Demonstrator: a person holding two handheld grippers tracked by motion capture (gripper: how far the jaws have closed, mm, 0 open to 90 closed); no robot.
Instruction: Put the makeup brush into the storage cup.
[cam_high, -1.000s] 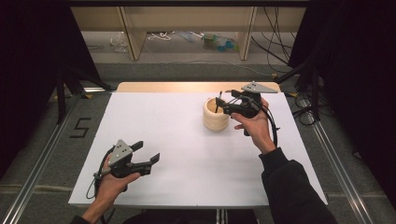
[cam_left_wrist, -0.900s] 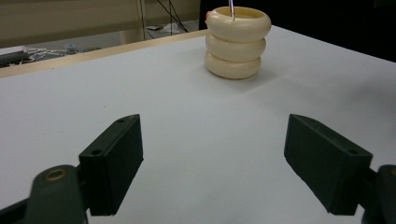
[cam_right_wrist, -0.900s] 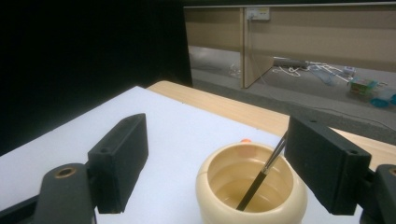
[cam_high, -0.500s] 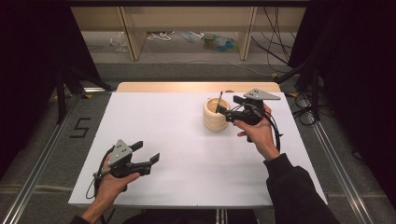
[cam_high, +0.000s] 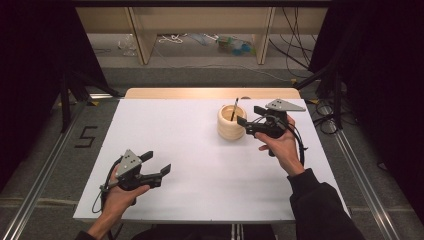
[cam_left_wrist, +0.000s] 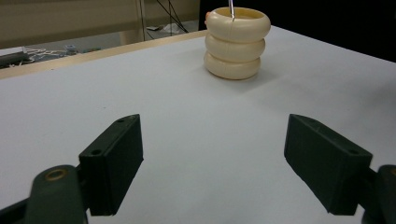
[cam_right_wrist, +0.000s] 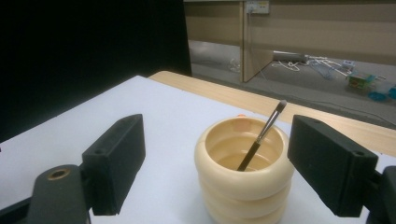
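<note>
The white table lies bare across its middle and left, and the left claw hovers near the front-left edge with its jaws spread wide and nothing between them. Toward the far right stands a cream ribbed cup holding one thin brush, its dark handle down inside and its bristle tip leaning up past the rim. The right claw sits just beside the cup, released and gripping nothing.
</note>
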